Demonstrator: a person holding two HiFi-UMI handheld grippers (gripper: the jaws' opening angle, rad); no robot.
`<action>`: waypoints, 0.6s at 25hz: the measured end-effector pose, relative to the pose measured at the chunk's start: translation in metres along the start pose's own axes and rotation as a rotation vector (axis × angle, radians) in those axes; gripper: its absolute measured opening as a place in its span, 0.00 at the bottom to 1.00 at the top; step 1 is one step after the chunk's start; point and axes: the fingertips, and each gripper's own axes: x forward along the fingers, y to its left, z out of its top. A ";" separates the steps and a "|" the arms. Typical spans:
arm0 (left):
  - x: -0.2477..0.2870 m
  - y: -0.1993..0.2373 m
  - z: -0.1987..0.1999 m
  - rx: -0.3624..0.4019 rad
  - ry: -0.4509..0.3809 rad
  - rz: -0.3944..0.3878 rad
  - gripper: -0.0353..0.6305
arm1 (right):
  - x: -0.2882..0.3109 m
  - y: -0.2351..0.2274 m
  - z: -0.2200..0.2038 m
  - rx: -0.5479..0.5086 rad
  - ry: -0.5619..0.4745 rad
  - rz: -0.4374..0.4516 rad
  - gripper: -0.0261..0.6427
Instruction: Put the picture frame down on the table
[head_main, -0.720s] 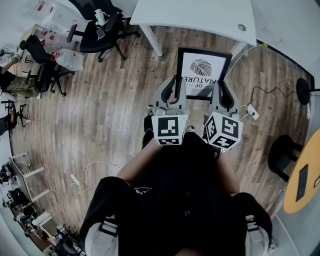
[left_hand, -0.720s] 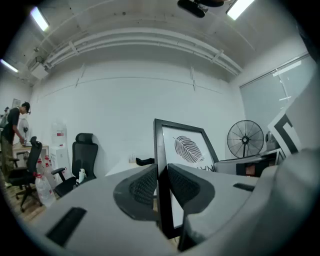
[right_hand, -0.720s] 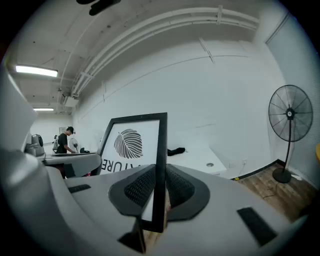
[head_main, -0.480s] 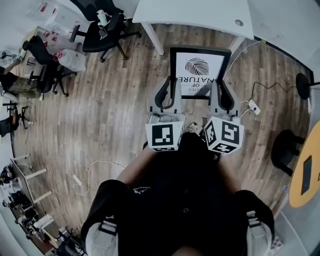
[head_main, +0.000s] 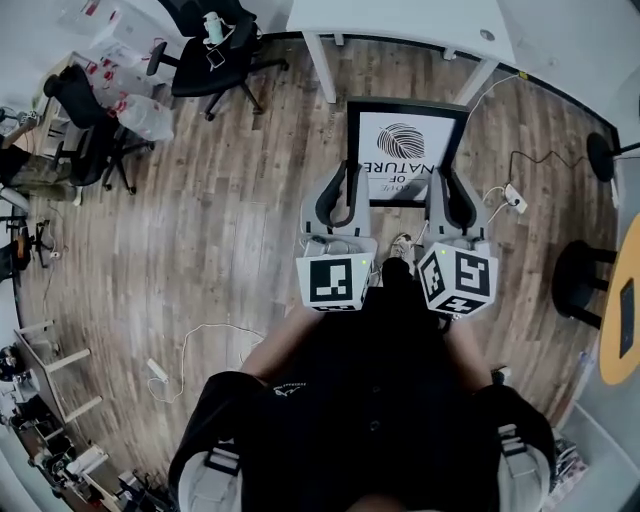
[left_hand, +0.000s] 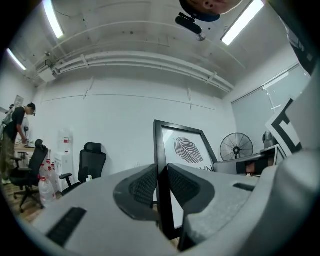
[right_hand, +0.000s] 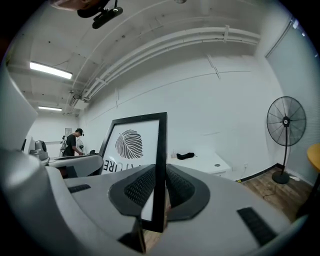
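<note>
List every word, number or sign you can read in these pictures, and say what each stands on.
"NATURE": large letters inside the picture frame, beside the leaf drawing.
"OF": smaller line next to it; its other word is too small to read.
"URE": the same word's end, in the right gripper view.
Marker cubes: patterns only, no words.

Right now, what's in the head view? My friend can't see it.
From above, the left hand-held gripper and right hand-held gripper each clamp a side of a black picture frame with a leaf print. Below is wooden floor; a white table stands just beyond.
</note>
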 end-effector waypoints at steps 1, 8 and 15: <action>-0.015 0.007 -0.002 -0.002 -0.002 -0.006 0.16 | -0.009 0.013 -0.004 -0.004 -0.002 -0.010 0.14; -0.071 0.038 -0.016 -0.055 0.008 -0.086 0.16 | -0.058 0.071 -0.025 -0.033 0.003 -0.110 0.14; -0.100 0.050 -0.007 -0.054 -0.026 -0.103 0.16 | -0.079 0.096 -0.021 -0.032 -0.043 -0.122 0.14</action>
